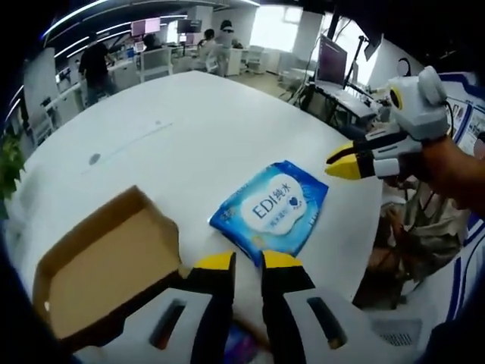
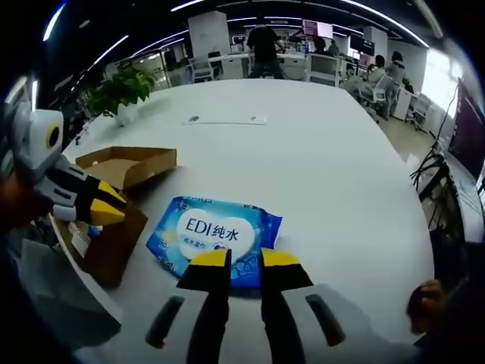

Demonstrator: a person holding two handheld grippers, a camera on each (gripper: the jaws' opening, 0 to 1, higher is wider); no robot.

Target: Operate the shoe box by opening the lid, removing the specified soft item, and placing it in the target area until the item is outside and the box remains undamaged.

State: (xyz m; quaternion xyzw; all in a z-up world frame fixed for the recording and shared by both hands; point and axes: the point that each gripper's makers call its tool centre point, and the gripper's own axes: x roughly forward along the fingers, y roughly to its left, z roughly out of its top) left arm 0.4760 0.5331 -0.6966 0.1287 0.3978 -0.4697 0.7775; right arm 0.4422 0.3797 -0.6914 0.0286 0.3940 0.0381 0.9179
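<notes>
A blue wet-wipe pack (image 1: 271,208) (image 2: 216,233) printed "EDI" lies flat on the white table, outside the box. The brown cardboard shoe box (image 1: 102,265) (image 2: 114,235) stands open at the table edge, its lid (image 2: 125,163) folded back. In the left gripper view my left gripper (image 1: 248,262) is shut and empty, just short of the pack's near edge, with the box to its left. The right gripper (image 2: 244,259) hangs shut and empty over the pack's near edge. Each gripper enters the other's view: the right (image 1: 350,162) beyond the pack, the left (image 2: 104,205) over the box.
The round white table (image 1: 189,129) (image 2: 318,152) stretches away behind the pack. A thin strip (image 2: 223,120) lies on it farther back. A potted plant (image 2: 121,91) stands at one edge. Desks, monitors and people fill the office beyond. A small blue item (image 2: 85,230) shows inside the box.
</notes>
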